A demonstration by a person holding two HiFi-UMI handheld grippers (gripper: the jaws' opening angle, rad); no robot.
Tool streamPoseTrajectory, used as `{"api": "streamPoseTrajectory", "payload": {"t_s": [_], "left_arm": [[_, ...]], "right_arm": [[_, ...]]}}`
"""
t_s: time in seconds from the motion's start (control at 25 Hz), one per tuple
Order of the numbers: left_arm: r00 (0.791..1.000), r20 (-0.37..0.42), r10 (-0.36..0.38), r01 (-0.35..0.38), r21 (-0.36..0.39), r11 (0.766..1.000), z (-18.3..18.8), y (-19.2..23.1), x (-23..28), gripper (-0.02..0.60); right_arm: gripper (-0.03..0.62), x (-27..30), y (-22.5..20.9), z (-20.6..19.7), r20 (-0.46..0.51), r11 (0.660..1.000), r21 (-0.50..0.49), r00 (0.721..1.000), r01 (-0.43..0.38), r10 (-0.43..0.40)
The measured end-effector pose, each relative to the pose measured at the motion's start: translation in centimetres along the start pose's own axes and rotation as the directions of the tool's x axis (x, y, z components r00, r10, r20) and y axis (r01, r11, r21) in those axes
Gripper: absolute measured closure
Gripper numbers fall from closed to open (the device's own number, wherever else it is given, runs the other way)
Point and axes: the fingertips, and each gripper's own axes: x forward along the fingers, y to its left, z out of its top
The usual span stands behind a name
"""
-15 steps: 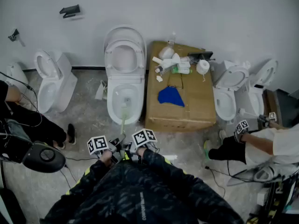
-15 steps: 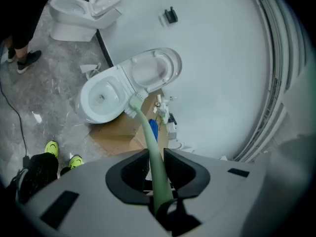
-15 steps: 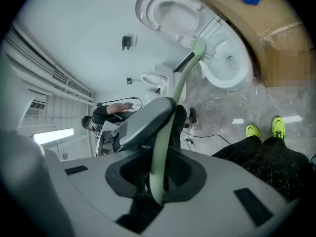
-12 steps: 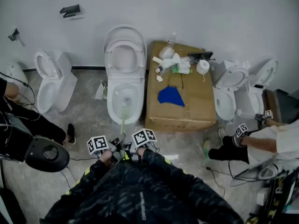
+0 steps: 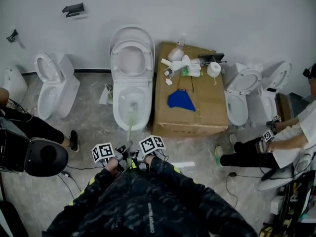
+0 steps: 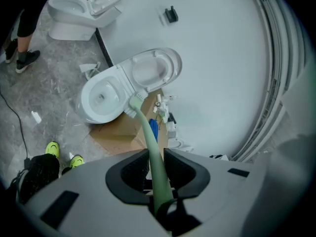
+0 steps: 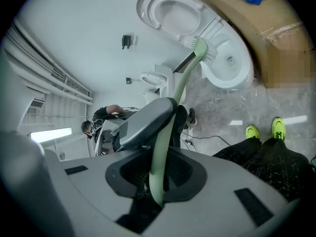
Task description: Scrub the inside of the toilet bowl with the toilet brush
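- Both grippers are clamped on the toilet brush [image 5: 130, 128]. My left gripper [image 6: 157, 171] has its jaws squeezed on the pale green stem. My right gripper [image 7: 157, 177] is pinched on the same stem, further from the toilet bowl [image 5: 117, 116] than the left (two-handed grip, basically).
- The brush head sits inside the bowl, roughly mid-basin, and the handle runs out over the bowl's front rim toward me.
- Progress guess: the setup is done, since the seat and lid are up behind the bowl and the brush is in. I'd say scrubbing is only just under way, and working round the walls and under the rim looks like what's left.
- I can't tell whether the bristles are actually touching the porcelain, because no view shows that contact cleanly. I also can't judge whether the bowl is any cleaner.
- In the head view, the marker cubes and my sleeves cover most of the jaws in front of the bowl.
- The cardboard box [image 5: 197, 113] just to the right of the bowl has a blue cloth [image 5: 180, 102] on it. The rest of the clutter on top is too small to name.
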Motion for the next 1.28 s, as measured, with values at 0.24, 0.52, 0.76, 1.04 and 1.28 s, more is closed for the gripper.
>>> {"api": "streamPoseTrajectory", "payload": {"t_s": [0.24,0.52,0.76,1.04,1.28], "left_arm": [[1.0,-0.02,-0.012,0.013,0.002,1.0,0.2,0.6,-0.8,0.495],[0.999,-0.033,-0.036,0.036,0.014,0.999,0.7,1.5,-1.6,0.495],[0.998,-0.035,-0.048,0.047,-0.007,0.999,0.8,1.6,-1.9,0.495],[0.997,-0.015,-0.07,0.07,-0.005,0.998,2.4,2.2,-1.2,0.495],[0.999,-0.001,-0.042,0.042,-0.041,0.998,4.8,2.1,-0.5,0.495]], "right_arm": [[0.534,1.1,0.2,-0.3,0.013,1.0,0.001,1.0,0.01,-0.01],[0.534,2.3,0.5,-0.5,0.022,0.999,-0.004,0.999,0.039,-0.039],[0.534,2.7,0.4,-0.5,0.014,0.998,-0.007,0.998,0.063,-0.063],[0.534,3.2,0.2,0.9,-0.002,0.997,-0.014,0.997,0.079,-0.079],[0.534,3.8,0.2,3.5,-0.029,0.998,-0.007,0.997,0.066,-0.066]]}}
